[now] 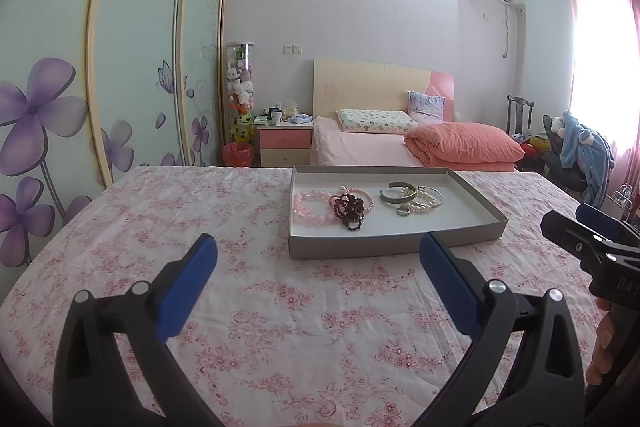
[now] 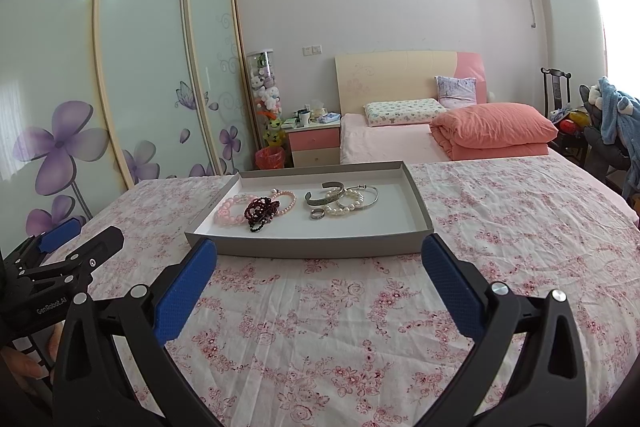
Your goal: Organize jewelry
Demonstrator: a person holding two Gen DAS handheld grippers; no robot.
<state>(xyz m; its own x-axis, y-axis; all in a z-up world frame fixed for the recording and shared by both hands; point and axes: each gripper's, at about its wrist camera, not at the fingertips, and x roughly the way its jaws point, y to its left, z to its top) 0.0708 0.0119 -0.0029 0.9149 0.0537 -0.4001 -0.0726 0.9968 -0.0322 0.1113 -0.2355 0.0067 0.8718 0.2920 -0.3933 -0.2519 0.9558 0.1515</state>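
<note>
A shallow grey box tray [image 1: 362, 245] [image 2: 320, 247] sits on the floral cloth ahead of both grippers. Inside lie a pink bead bracelet [image 1: 308, 209] [image 2: 226, 213], a dark red bead bracelet [image 1: 350, 207] [image 2: 260, 209], a small pink pearl bracelet [image 2: 286, 201], a silver cuff [image 1: 394, 197] [image 2: 324, 197], a white pearl bracelet [image 1: 420, 205] [image 2: 346, 205], a thin silver bangle [image 2: 368, 199] and a ring [image 1: 403, 211] [image 2: 318, 214]. My left gripper [image 1: 318, 253] is open and empty, short of the tray. My right gripper [image 2: 320, 257] is open and empty, just before the tray's front wall.
The table carries a pink floral cloth [image 1: 280, 307] [image 2: 500, 227]. Beyond it stand a bed with an orange quilt [image 1: 464, 143], a pink nightstand [image 1: 284, 143], a sliding wardrobe [image 1: 132, 67] on the left and a chair with clothes [image 1: 580, 147] on the right.
</note>
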